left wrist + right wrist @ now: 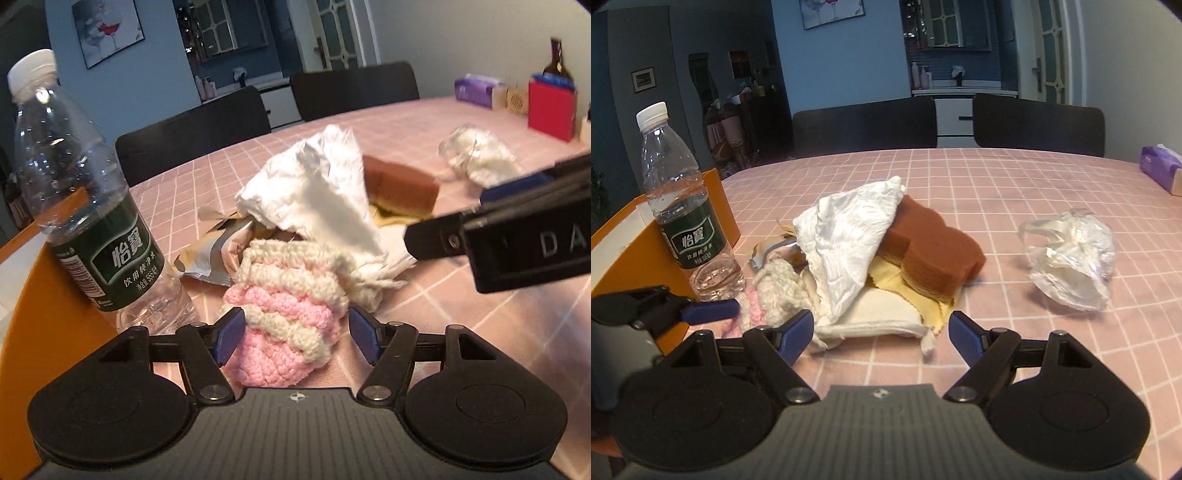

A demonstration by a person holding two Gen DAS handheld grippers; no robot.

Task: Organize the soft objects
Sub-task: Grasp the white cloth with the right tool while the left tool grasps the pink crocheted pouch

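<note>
The right gripper [881,334] is hovering open before a cloth pile [871,254]. A bottle [687,206] is standing left, beside an orange box [635,258].

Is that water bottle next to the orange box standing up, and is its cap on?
Upright and capped. The water bottle stands on its base on the pink tablecloth, its white cap screwed on top.

left gripper [293,334] jaws spread, right gripper [881,338] jaws spread
</note>
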